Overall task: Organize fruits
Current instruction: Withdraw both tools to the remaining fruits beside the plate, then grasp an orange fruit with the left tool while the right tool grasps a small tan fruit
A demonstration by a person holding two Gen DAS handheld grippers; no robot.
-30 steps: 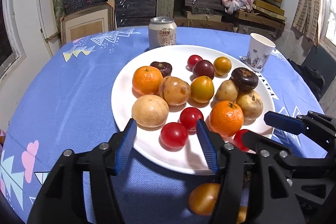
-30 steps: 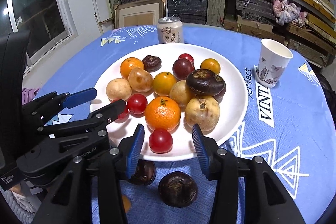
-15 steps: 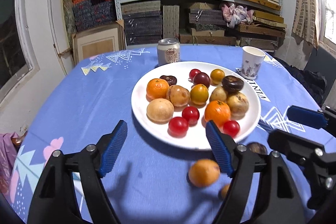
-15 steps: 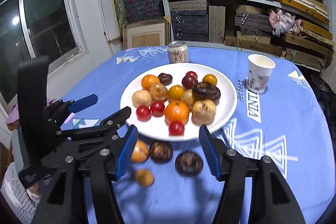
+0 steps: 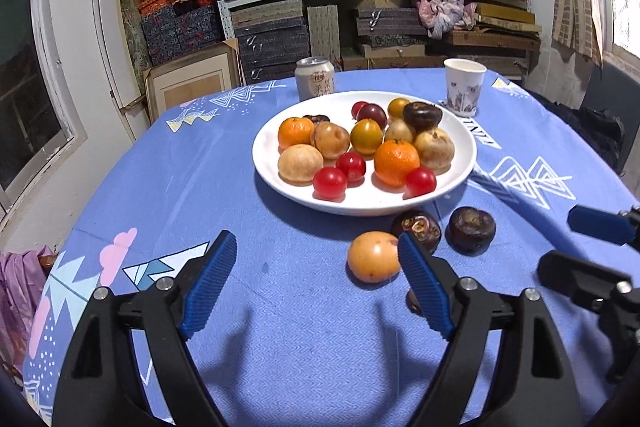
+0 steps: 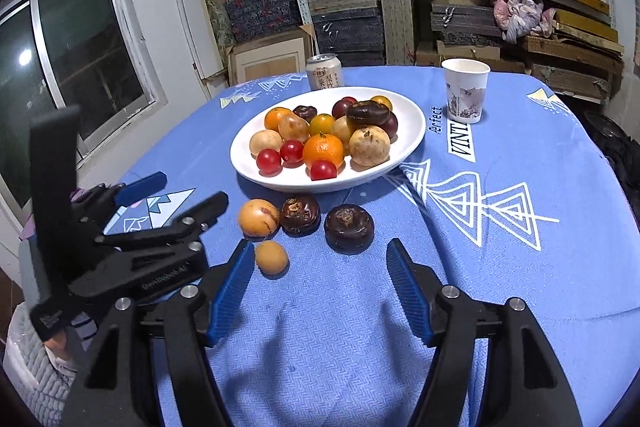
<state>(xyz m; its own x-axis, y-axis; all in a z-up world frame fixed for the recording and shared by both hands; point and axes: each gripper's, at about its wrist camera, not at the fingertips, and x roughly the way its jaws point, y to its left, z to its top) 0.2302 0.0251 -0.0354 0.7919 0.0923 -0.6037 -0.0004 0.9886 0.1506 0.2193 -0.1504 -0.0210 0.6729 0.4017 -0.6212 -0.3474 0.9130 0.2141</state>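
Note:
A white plate (image 5: pixel 464 169) (image 6: pixel 412 137) piled with oranges, cherry tomatoes, yellow and dark fruits sits mid-table. On the blue cloth in front of it lie a yellow fruit (image 5: pixel 373 256) (image 6: pixel 258 218), two dark fruits (image 5: pixel 471 229) (image 6: pixel 349 227) and a small orange fruit (image 6: pixel 272 257). My left gripper (image 5: pixel 315 241) (image 6: pixel 195 189) hovers near the table's front, its jaws opening, with only cloth between them. My right gripper (image 6: pixel 320 247) (image 5: pixel 556 243) is beside it on the right, jaws also opening, holding nothing; the nearest dark fruit lies just beyond its fingertips.
A drink can (image 5: pixel 315 78) and a paper cup (image 5: pixel 464 87) stand behind the plate. Shelves stacked with boxes fill the back wall, and a window is at the left. The round table's edge curves close on both sides.
Both grippers have drawn back from the plate towards the table's front, and their jaws have widened. The loose fruits in front of the plate have come fully into view.

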